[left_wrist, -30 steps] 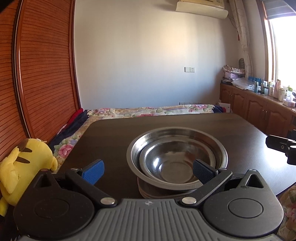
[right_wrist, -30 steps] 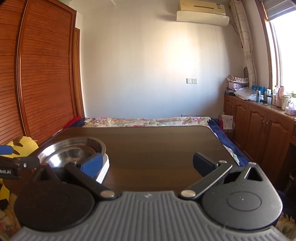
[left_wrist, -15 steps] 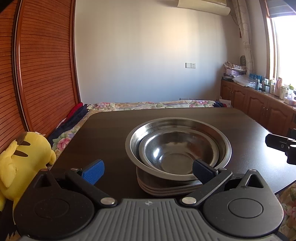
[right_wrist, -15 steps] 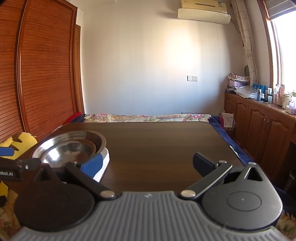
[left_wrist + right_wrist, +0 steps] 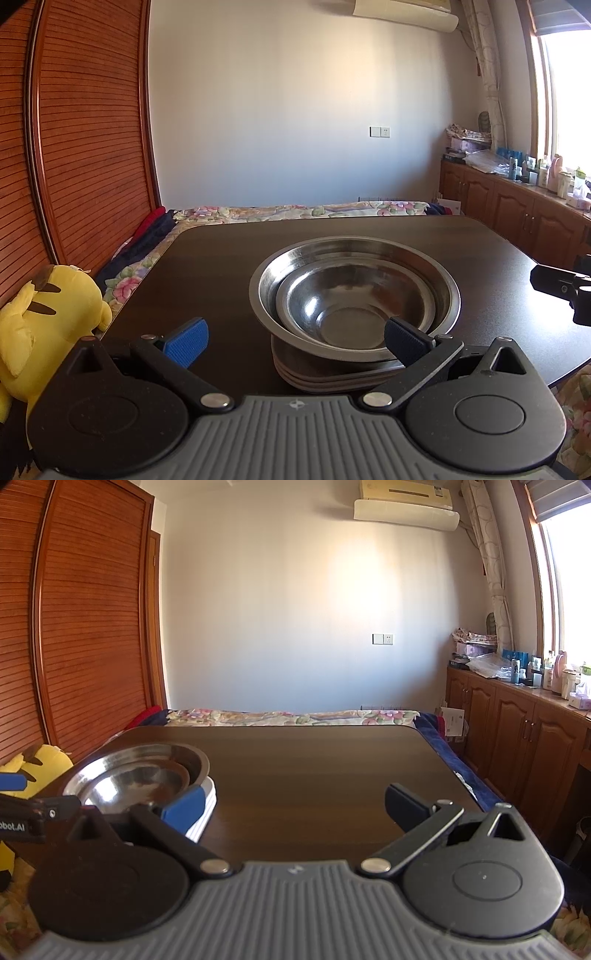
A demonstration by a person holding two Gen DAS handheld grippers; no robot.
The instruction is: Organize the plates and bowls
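- The small steel bowl (image 5: 351, 306) sits nested inside the large steel bowl (image 5: 354, 258); both rest on a short stack of plates (image 5: 332, 376), and the whole pile stands on the dark table (image 5: 221, 266), toward its near left part
- From the left gripper (image 5: 293, 338) the pile lies straight ahead and slightly right of centre, just beyond the fingertips; the right-hand pad appears to overlap the near rim of the bowls, though I cannot tell whether it touches; the pile is round, so no long axis governs the approach
- The left gripper's jaws stand wide apart with nothing between them
- From the right gripper (image 5: 295, 808) the same pile lies off to the left, partly behind its blue pad; bare table lies dead ahead; its jaws are likewise spread and empty
- I judge the left hand's tool the nearer and better aligned; the stacking looks essentially done, so any further move would likely be a small nudge or a retreat
- Readable writing: white letters "bot.AI" (image 5: 11, 826) on the side of the left gripper as the right wrist view shows it; the start is cut off
- Further out: a yellow plush toy (image 5: 40, 325) at the table's left edge; a white air conditioner (image 5: 406, 506) on the wall, its small label illegible
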